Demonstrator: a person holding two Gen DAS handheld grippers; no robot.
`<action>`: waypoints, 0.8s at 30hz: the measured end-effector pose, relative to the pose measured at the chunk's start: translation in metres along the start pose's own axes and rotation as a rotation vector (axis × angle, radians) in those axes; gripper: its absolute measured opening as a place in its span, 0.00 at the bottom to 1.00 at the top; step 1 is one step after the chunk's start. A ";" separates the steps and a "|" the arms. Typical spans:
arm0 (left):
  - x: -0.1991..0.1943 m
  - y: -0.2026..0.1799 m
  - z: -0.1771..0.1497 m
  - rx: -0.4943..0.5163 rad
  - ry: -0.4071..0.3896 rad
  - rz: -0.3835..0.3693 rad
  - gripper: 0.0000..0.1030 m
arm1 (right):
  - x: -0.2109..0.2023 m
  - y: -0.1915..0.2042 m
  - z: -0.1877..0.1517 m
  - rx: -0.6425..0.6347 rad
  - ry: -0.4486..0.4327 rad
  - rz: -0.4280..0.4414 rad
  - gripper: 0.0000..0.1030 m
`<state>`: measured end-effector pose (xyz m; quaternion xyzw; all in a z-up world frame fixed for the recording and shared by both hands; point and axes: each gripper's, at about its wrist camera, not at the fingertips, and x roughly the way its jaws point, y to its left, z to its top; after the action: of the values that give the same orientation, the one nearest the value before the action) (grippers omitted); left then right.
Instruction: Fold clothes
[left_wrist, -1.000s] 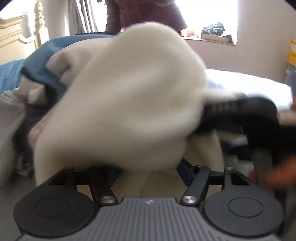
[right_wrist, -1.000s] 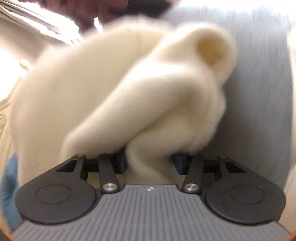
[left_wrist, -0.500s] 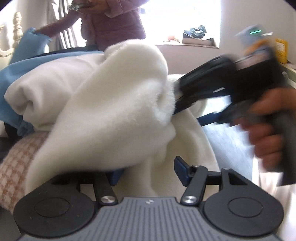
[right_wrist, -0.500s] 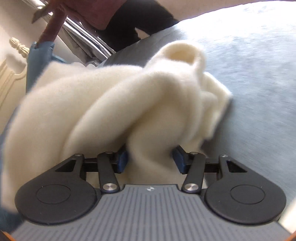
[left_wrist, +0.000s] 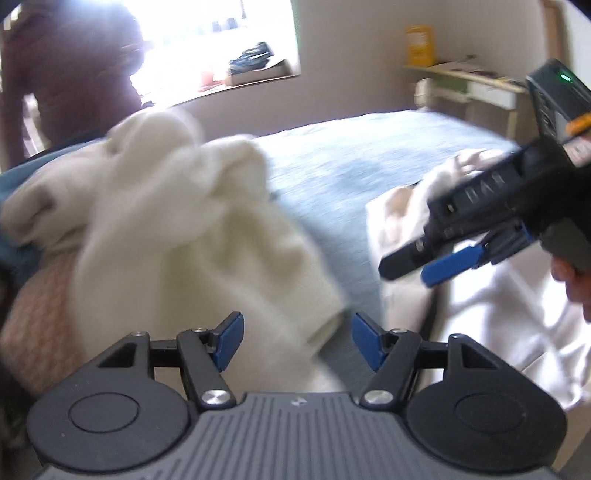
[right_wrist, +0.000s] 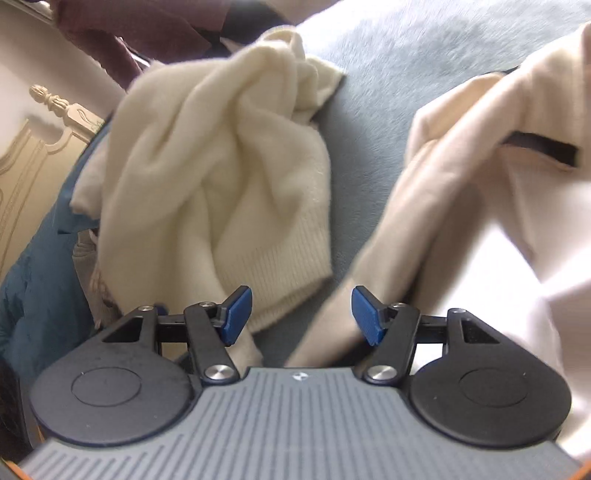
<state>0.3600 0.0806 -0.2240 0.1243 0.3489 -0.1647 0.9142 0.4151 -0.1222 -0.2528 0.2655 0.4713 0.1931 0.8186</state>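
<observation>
Sweater (right_wrist: 221, 177) lies crumpled on bed (right_wrist: 388, 66), just ahead of your right gripper (right_wrist: 301, 314). Left gripper (left_wrist: 297, 341) too: jaws wide, nothing held, free to regrip hem.

Your cream ribbed-hem sweater (right_wrist: 221, 177) lies crumpled on a grey-blue bedspread (right_wrist: 388, 55), beside a pale beige garment (right_wrist: 461, 177) with a dark slit; blue pads (right_wrist: 238, 308) tip your black-and-grey right gripper (right_wrist: 301, 310).

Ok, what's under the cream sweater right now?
The cream sweater lies crumpled on the grey-blue bedspread, its left edge over a blue garment and pink checked fabric. Anything beneath its middle is covered.
</observation>
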 end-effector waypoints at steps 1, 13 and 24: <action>0.008 -0.003 0.005 -0.004 0.005 -0.026 0.63 | -0.007 -0.004 -0.004 -0.003 -0.020 -0.008 0.51; 0.143 -0.025 0.014 0.260 0.155 -0.065 0.33 | -0.046 -0.071 -0.031 0.098 -0.084 -0.095 0.42; 0.112 0.020 -0.022 0.671 0.173 -0.034 0.09 | -0.074 -0.116 -0.055 0.147 -0.033 -0.152 0.43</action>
<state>0.4331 0.0827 -0.3137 0.4257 0.3533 -0.2743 0.7866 0.3392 -0.2411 -0.2971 0.2916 0.4894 0.0909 0.8168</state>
